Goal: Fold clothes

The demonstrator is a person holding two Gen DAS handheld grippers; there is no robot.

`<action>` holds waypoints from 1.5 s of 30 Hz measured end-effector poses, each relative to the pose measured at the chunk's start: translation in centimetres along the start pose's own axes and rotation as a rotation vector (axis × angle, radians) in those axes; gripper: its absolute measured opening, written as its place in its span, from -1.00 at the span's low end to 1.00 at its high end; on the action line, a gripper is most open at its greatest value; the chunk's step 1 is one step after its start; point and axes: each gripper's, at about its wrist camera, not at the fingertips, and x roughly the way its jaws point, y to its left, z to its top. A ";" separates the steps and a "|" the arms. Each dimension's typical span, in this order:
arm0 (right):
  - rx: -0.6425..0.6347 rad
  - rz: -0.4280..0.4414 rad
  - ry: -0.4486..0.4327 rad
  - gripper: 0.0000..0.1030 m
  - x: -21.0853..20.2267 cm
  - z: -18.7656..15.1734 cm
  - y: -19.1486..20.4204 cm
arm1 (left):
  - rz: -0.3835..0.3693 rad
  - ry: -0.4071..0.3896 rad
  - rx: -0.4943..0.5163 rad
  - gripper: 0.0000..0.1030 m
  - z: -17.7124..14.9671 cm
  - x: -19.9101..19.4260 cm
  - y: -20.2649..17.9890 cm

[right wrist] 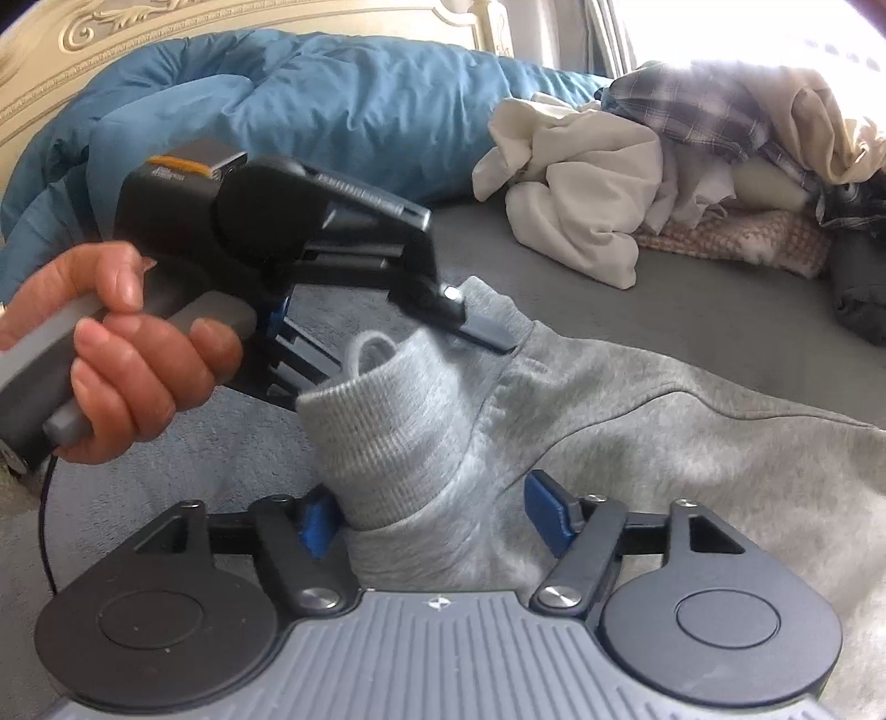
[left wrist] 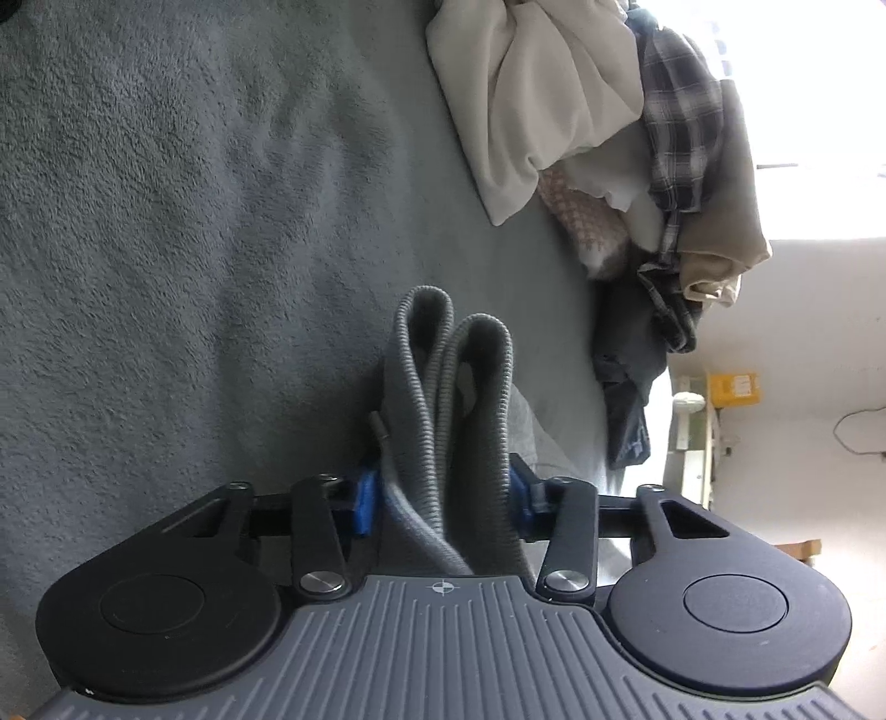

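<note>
A grey sweat garment [right wrist: 637,432] lies on the grey blanket [left wrist: 194,249]. In the left wrist view its ribbed band [left wrist: 482,399] is folded double and stands up between the blue pads of my left gripper [left wrist: 443,495], which is shut on it; a drawstring [left wrist: 404,498] hangs beside it. The right wrist view shows a hand [right wrist: 127,360] holding that gripper at the left, one of its fingers [right wrist: 487,332] lying on the band's top edge. My right gripper [right wrist: 432,518] stands open low in the middle, the ribbed band [right wrist: 387,443] loose between its pads.
A heap of unfolded clothes [right wrist: 692,166], cream, plaid and beige, sits at the back right. A blue duvet [right wrist: 277,111] is bunched along the carved cream headboard [right wrist: 166,22]. Bare grey blanket [right wrist: 692,310] lies between the garment and the heap.
</note>
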 end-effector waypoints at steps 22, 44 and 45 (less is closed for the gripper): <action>0.694 0.177 -0.222 0.27 -9.0 -2.0 -16.9 | 0.045 -0.008 0.153 -0.60 -3.6 1.9 -8.4; 1.518 0.407 -0.222 0.26 -5.4 -13.0 -27.1 | 0.022 0.095 0.394 -0.21 -9.0 11.9 -13.2; 1.526 0.415 -0.226 0.26 -5.3 -13.1 -27.2 | -0.004 0.104 0.395 -0.15 -9.0 12.0 -13.1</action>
